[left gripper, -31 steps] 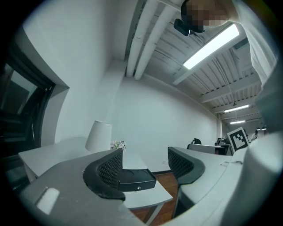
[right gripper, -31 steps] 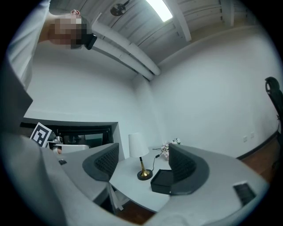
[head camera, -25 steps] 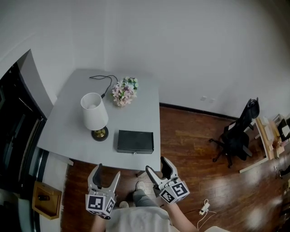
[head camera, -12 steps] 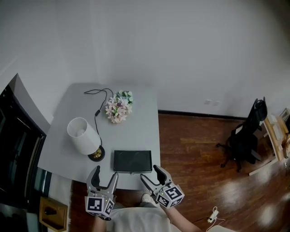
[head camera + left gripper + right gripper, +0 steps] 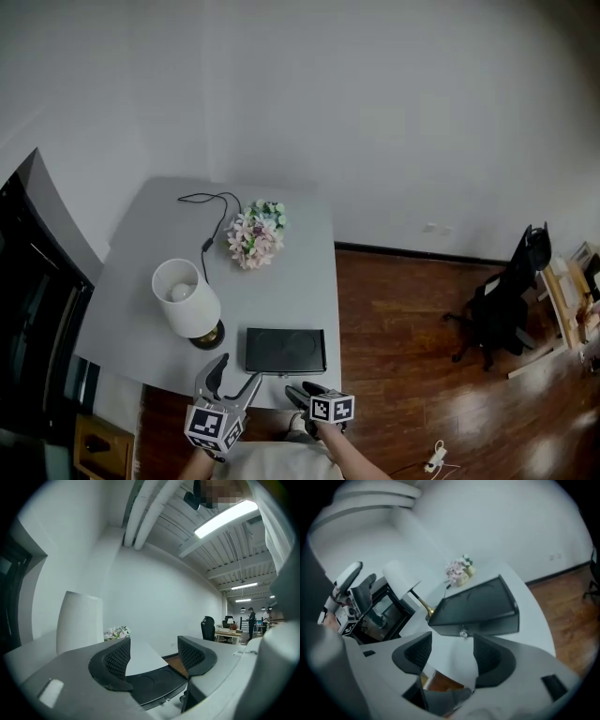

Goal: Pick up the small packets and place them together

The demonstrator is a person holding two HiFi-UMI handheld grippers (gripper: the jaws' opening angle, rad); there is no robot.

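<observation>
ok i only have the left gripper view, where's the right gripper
observer: The right gripper is at the table's near edge, pointing at the front of the black box.
operator: holding anything
observer: No. In the right gripper view its jaws have just been closing but stand apart, and only the table edge shows between them.
operator: anything on the table i can't see
observer: A dark cable lies beyond the lamp, near the flowers.
</observation>
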